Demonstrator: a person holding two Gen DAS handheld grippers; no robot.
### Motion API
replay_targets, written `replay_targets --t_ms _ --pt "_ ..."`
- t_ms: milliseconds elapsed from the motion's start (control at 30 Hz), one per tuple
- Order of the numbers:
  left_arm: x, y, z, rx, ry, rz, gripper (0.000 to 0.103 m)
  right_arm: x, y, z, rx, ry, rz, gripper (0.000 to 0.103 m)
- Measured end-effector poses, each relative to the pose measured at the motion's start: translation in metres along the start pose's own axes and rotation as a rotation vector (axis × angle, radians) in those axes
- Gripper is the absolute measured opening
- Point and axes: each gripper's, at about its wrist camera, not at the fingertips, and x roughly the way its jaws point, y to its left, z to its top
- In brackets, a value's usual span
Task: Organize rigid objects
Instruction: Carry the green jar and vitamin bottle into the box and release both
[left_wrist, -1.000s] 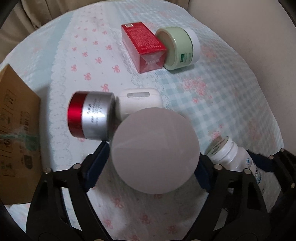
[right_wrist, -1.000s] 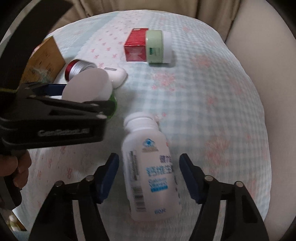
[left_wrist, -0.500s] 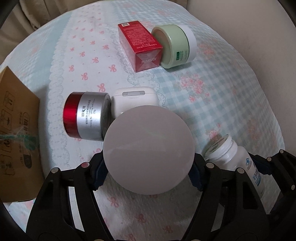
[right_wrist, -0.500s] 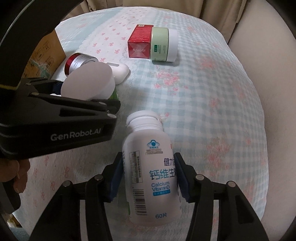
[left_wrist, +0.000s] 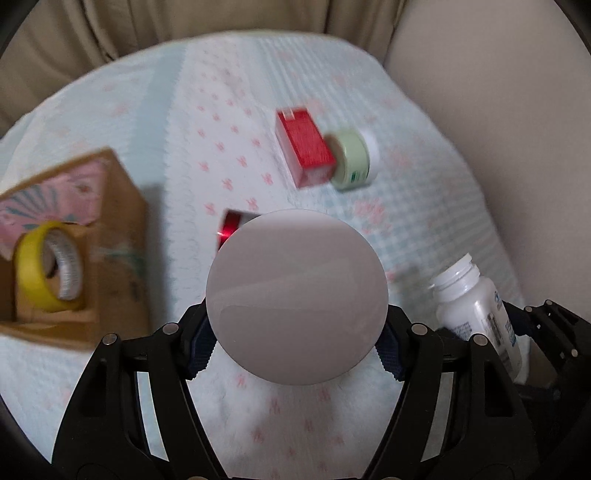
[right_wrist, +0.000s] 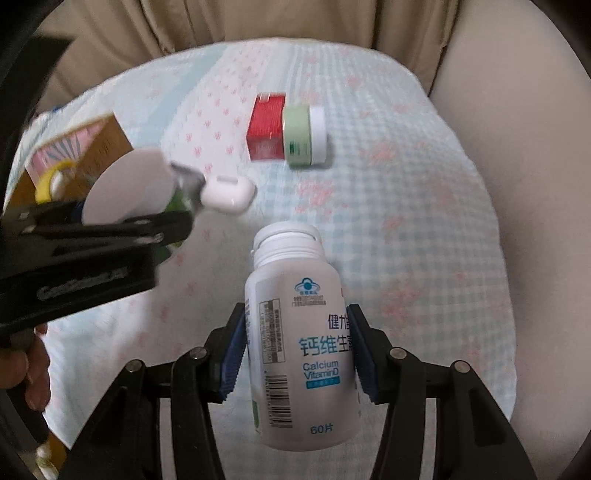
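Lifted since a second ago, the calcium tablet bottle (right_wrist: 299, 339) is clenched in the right tongs (right_wrist: 297, 349) above the worktop (right_wrist: 406, 229). Left tongs (left_wrist: 295, 345) grasp a round white-lidded jar (left_wrist: 297, 295). Farther off: earbud case (right_wrist: 229, 192), cardboard box (left_wrist: 110, 236), red carton (right_wrist: 266, 125), green jar (right_wrist: 304, 134).

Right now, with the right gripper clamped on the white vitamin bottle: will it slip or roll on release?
The vitamin bottle looks like smooth rigid plastic with a glossy label, so it could slide between the pads. The right gripper holds it mid-body, probably balanced. Being cylindrical, it would likely roll if laid sideways on the tablecloth.
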Motion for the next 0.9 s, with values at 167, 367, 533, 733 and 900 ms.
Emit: replay_targets --t_ms 167,367,533,733,900 --pt "-0.075 0.008 0.011 -0.049 -0.065 0.013 0.069 -0.06 0.0 0.018 0.066 -0.046 0.014 0.048" --pt "-0.163 0.04 0.009 -0.136 -0.111 0.045 0.069 -0.132 0.01 0.04 0.098 -0.097 0.043 0.048" --pt "-0.227 0.084 0.003 -0.19 -0.171 0.091 0.069 -0.183 0.032 0.063 0.076 -0.135 0.08 0.048" --pt "-0.269 0.148 -0.001 -0.219 -0.208 0.12 0.069 -0.214 0.071 0.084 0.053 -0.169 0.12 0.048" --pt "-0.286 0.206 0.006 -0.22 -0.208 0.113 0.069 -0.223 0.121 0.099 0.057 -0.181 0.147 0.048"
